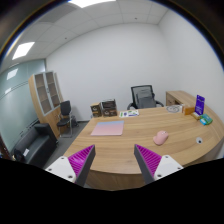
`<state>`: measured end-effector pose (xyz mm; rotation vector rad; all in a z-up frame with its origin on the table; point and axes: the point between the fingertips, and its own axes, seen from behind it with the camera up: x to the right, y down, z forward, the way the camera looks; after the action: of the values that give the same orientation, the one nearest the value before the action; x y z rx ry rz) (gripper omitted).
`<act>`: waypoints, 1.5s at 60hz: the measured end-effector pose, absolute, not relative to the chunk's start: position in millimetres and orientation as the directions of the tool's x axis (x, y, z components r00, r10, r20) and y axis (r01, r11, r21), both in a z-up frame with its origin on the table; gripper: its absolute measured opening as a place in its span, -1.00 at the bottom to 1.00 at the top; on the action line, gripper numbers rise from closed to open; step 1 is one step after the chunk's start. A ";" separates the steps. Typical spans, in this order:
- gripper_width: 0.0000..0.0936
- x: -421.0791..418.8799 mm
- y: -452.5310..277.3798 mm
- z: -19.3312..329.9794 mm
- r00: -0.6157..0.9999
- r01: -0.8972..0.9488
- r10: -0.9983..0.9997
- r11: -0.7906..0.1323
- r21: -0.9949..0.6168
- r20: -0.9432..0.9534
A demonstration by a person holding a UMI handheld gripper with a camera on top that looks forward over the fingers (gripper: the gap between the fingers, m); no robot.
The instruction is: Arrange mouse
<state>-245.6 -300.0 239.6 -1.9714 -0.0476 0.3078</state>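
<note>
On the desk [120, 150], the pink mouse [160, 137] lies well beyond the tongs [115, 160], which stand apart and empty; a skewed approach could knock it sideways.

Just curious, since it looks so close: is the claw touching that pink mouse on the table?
Apart. The gripper view shows the open claw held short of the pink mouse, with bare table between them.

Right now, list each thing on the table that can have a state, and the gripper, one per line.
gripper: open, nothing between the fingers, held above the table's near edge
pink mouse: resting on the table, beyond the fingers, untouched
pink mat: lying flat on the table, nothing on it
</note>
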 end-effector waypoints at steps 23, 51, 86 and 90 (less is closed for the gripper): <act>0.75 -169.6 -258.1 174.6 0.987 -0.161 -0.076 -0.416 -0.895 -0.142; 0.76 -39.2 -58.7 40.5 0.982 -0.188 -0.105 -0.507 -0.841 -0.156; 0.74 -41.3 36.7 -2.4 0.993 -0.103 -0.010 -0.575 -0.812 -0.119; 0.58 -40.6 38.3 -5.6 0.997 -0.060 0.011 -0.574 -0.817 -0.081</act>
<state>-40.6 38.3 -5.6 -2.1805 0.0339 0.0952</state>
